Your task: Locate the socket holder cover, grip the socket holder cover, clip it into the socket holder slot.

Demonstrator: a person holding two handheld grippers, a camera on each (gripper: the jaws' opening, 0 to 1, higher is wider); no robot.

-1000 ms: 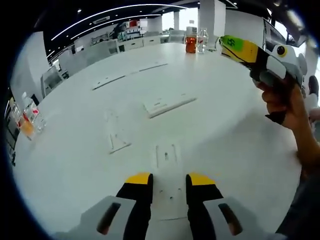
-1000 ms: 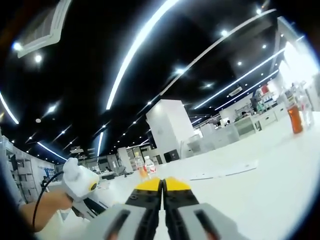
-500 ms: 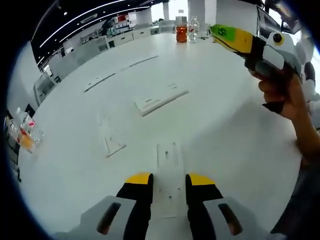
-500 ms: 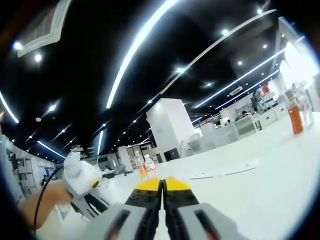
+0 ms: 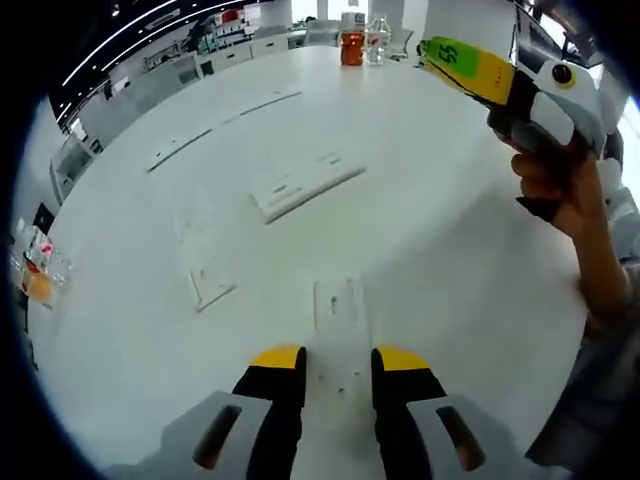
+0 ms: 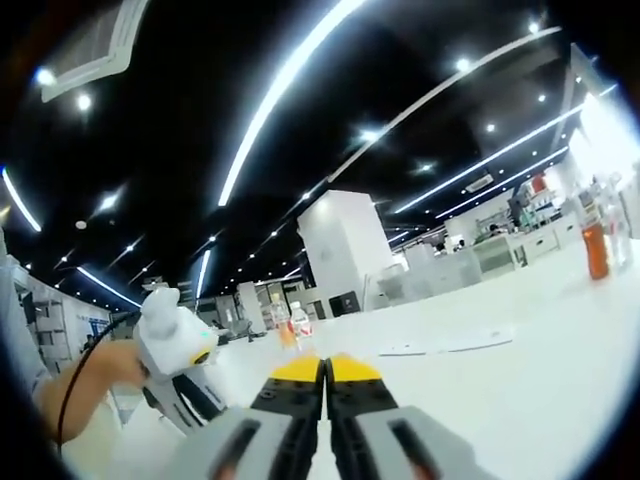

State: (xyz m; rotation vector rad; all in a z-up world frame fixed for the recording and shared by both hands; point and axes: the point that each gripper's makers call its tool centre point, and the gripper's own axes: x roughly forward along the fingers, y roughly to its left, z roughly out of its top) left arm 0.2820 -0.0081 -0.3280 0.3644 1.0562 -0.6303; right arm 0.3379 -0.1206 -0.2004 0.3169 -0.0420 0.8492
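text: "55" | on: green label of right hand-held gripper (image 5: 470,68) | view: left gripper view

We are in a large open-plan lab or workshop hall. In the left gripper view a broad white table (image 5: 450,260) spreads out, with flat white parts lying apart on it: a long strip (image 5: 305,185) near the middle and thinner strips (image 5: 215,130) toward eleven o'clock. Bottles (image 5: 352,45), one with orange liquid, stand at the far edge at twelve o'clock, and white benches (image 5: 215,55) with equipment line the hall beyond. In the right gripper view we see a black ceiling (image 6: 200,90) crossed by long light strips (image 6: 290,85) and spotlights, a square white pillar (image 6: 350,250) at the centre, and more benches (image 6: 500,255) at three o'clock.
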